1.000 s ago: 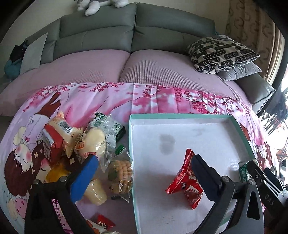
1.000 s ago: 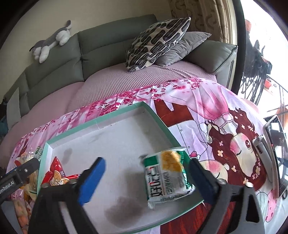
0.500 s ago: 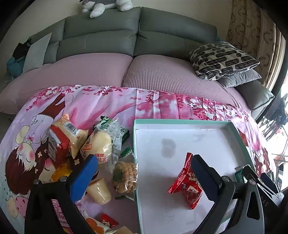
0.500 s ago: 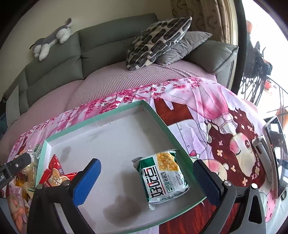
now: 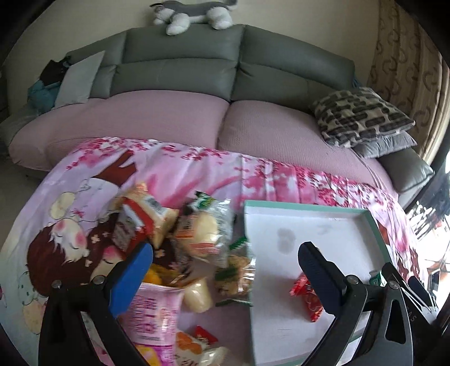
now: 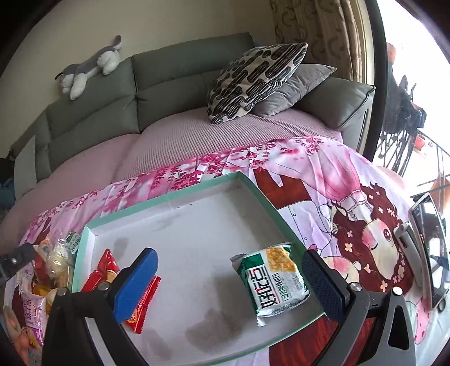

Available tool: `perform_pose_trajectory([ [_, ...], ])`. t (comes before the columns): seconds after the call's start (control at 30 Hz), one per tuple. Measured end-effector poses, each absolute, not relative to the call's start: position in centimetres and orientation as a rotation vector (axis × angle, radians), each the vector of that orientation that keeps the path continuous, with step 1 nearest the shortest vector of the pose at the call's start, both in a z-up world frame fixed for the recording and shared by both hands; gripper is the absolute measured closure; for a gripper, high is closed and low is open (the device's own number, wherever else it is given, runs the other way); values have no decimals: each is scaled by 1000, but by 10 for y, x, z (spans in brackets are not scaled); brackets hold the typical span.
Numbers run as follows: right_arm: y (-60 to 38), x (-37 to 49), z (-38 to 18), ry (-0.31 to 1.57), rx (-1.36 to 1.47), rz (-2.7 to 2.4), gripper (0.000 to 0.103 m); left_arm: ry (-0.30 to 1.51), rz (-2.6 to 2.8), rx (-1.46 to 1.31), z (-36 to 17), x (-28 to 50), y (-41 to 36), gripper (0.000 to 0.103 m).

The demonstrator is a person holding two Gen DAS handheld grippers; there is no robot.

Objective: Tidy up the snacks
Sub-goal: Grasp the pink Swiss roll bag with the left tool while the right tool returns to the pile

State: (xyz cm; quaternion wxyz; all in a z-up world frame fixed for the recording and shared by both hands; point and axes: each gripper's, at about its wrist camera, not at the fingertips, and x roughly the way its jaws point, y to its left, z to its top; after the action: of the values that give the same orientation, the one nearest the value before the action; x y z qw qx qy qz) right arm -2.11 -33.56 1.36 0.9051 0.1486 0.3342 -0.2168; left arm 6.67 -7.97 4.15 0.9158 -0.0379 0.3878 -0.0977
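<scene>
Sofa: a grey cushioned sofa with a mauve seat cover [image 5: 174, 124] fills the back, a grey-and-white plush toy [image 5: 194, 14] lying along its top.
Cloth: a pink cartoon-print cloth [image 6: 323, 180] is spread in front, and everything sits on it.
Tray: a shallow white cardboard tray with a mint-green rim [image 6: 197, 222] lies flat on the cloth (dark stains on its floor).
Snack heap: a loose pile of mixed snack packets [image 5: 180, 236] lies on the cloth just beside the tray's left rim, outside it.
Left gripper: the left gripper [image 5: 225, 270] hangs over the pile's edge and the tray's left rim, blue-padded fingers [image 5: 132, 278] spread wide, nothing between them.
Right gripper: the right gripper [image 6: 227, 278] hovers over the tray, fingers spread apart and empty too.
Green packet: a green-and-white noodle-style packet with a yellow picture [image 6: 270, 278] lies flat inside the tray near its right rim, clear of both pads.
Red packet: a shiny red crinkle-edged snack packet [image 6: 109, 270] lies inside the tray by the left rim, partly behind the right gripper's left finger.
</scene>
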Motion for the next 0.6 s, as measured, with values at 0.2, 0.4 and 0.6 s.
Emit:
perform_pose_trajectory([
  [0.2, -321, -20, 18, 675, 284, -423, 0, 781, -118, -50, 45, 61, -52, 0],
  [0.4, -295, -15, 18, 696, 249, -373, 0, 760, -58, -69, 49, 56, -18, 0],
  [0.6, -268, -14, 23, 706, 250, -269, 0, 753, 16, -87, 52, 53, 21, 0],
])
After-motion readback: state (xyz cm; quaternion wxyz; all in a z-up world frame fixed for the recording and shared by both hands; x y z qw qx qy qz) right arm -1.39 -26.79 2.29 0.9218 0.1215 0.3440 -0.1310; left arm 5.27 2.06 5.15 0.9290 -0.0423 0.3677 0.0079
